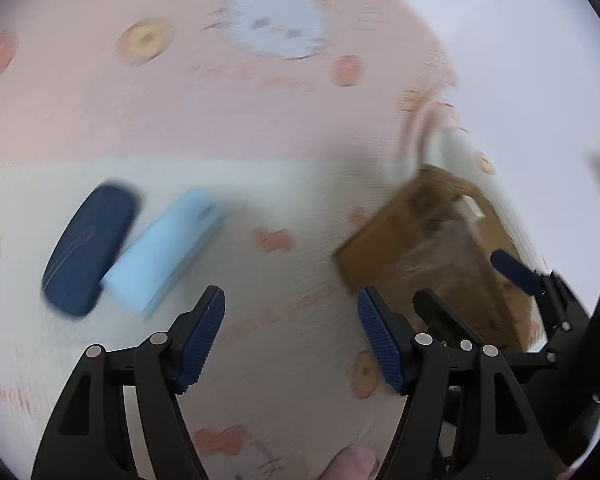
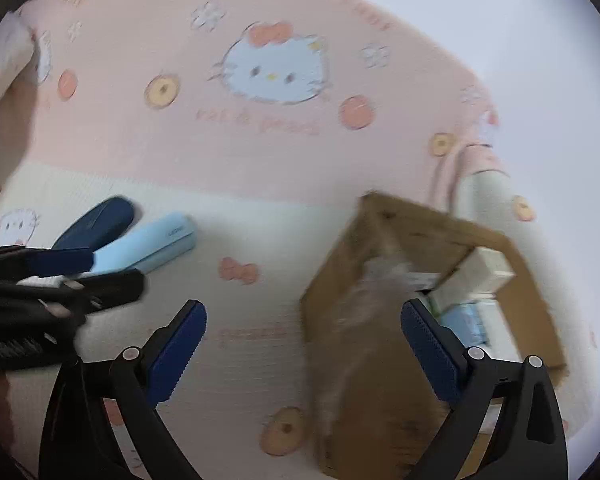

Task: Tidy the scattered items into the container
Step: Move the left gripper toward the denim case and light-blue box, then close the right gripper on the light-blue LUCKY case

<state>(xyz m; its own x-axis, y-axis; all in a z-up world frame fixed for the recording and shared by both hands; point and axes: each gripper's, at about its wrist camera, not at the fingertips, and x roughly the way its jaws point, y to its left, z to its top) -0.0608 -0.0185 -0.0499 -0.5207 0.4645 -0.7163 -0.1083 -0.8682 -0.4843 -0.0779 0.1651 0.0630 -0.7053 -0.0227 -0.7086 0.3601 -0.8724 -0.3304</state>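
Both grippers hang w/ jaws wide, nothing between: left gripper (image 1: 292, 336), right gripper (image 2: 304, 344). Right one sits over the near-left wall of the cardboard box (image 2: 380, 360), small packs inside. Farther left on the cartoon-cat mat (image 2: 260, 184): light-blue case (image 2: 148, 248) touching 1 navy case (image 2: 96, 224).

The bed cover (image 2: 260, 160) is pink in its far part and cream nearer, printed with white cat faces wearing coral bows, orange rounds and yellow rings. On the cream part lie a navy case (image 2: 96, 220) and a pale blue case (image 2: 152, 246). The cardboard box (image 2: 372, 360) is brown, and the fingers (image 2: 176, 354) of both black grippers carry ribbed dark blue pads.
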